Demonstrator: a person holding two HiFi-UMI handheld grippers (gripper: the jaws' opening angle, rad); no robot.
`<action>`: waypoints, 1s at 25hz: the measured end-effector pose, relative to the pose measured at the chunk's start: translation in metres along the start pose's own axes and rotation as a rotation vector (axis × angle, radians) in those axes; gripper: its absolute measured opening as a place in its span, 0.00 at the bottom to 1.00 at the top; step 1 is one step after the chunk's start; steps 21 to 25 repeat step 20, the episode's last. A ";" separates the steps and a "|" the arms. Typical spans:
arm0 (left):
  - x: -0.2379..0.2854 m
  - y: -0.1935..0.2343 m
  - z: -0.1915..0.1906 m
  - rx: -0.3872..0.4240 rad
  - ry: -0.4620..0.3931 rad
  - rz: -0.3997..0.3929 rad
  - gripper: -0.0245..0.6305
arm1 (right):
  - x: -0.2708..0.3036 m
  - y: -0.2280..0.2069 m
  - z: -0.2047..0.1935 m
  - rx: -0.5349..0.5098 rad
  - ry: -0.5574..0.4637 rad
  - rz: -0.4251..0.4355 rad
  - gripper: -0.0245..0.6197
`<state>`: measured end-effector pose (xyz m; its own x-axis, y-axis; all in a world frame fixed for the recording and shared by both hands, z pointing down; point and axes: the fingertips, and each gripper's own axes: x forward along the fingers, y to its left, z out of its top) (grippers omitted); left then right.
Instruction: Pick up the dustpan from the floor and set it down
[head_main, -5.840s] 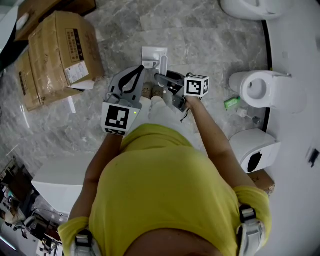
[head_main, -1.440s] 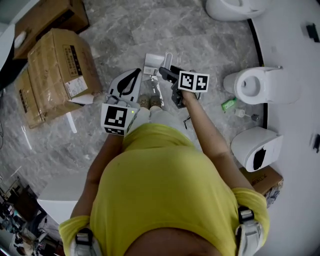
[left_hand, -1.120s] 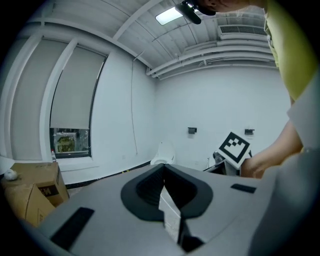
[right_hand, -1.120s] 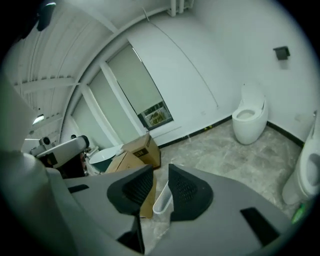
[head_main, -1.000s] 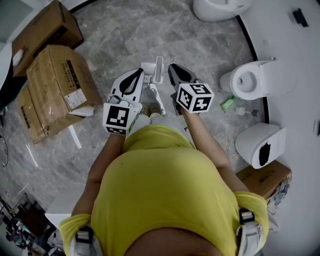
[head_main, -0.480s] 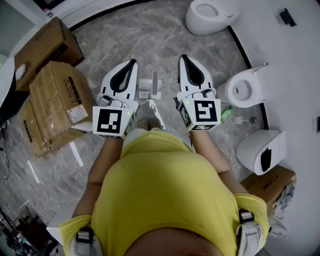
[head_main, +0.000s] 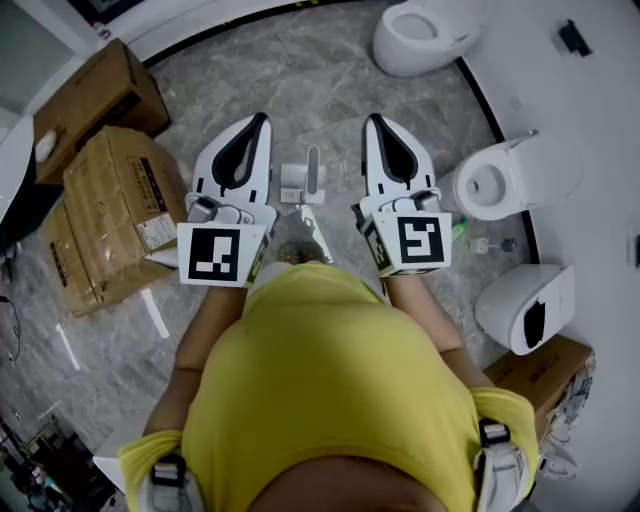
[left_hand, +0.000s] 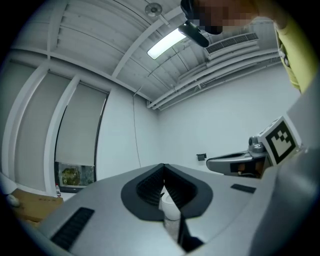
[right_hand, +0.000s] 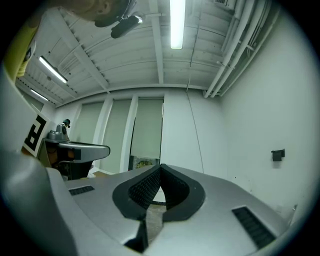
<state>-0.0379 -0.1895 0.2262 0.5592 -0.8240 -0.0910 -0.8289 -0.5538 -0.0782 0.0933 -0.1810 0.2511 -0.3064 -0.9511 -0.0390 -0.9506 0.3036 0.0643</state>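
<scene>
Both claws clenched on nothing; dustpan down on the floor.

Obs.: the person in the yellow shirt (head_main: 330, 400) holds the left gripper (head_main: 263, 120) and right gripper (head_main: 372, 120) side by side, both pointing level and away from the body. Each pair of jaws meets at the tips, with nothing caught between the pads. From the head view the white dustpan (head_main: 303, 182) sits on the grey marble floor (head_main: 300, 70) in the gap between the two grippers, handle pointing away from the person, and neither gripper touches it. It lies just ahead of the person's feet. Cardboard boxes (head_main: 115, 200) are stacked off to the left. A white toilet (head_main: 425, 35) stands further off on the right.
</scene>
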 end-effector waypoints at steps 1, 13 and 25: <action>0.000 -0.001 0.000 0.000 0.001 -0.003 0.04 | -0.001 -0.001 0.000 0.003 0.001 -0.001 0.05; -0.008 -0.021 -0.006 -0.010 0.005 -0.007 0.04 | -0.019 -0.014 -0.009 0.041 0.009 -0.011 0.05; -0.011 -0.038 -0.015 -0.015 0.005 0.007 0.04 | -0.032 -0.022 -0.020 0.056 0.010 0.002 0.05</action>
